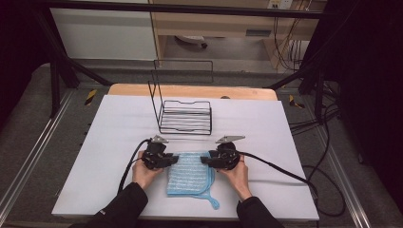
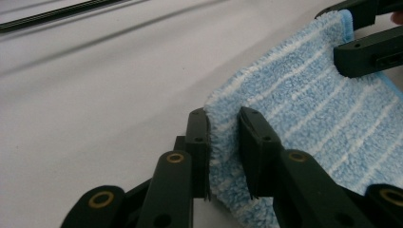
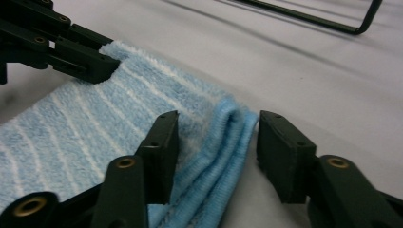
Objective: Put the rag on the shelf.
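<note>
A light blue striped cloth (image 1: 187, 175), folded, lies flat on the white table cover (image 1: 114, 142) near the front edge. My left gripper (image 1: 174, 160) is shut on its far left corner; in the left gripper view the pads (image 2: 199, 142) squeeze the cloth (image 2: 309, 109). My right gripper (image 1: 204, 160) sits at the far right corner. In the right gripper view its jaws stand on either side of the cloth's folded edge (image 3: 223, 137), and a gap shows between the right pad (image 3: 280, 152) and the cloth. The left gripper (image 3: 102, 64) shows at the far corner there.
A black wire rack (image 1: 185, 116) with a tall back frame stands behind the cloth at the table's middle. The cloth's hanging loop (image 1: 214, 202) trails toward the front edge. Cables (image 1: 280, 168) run from both grippers across the cover.
</note>
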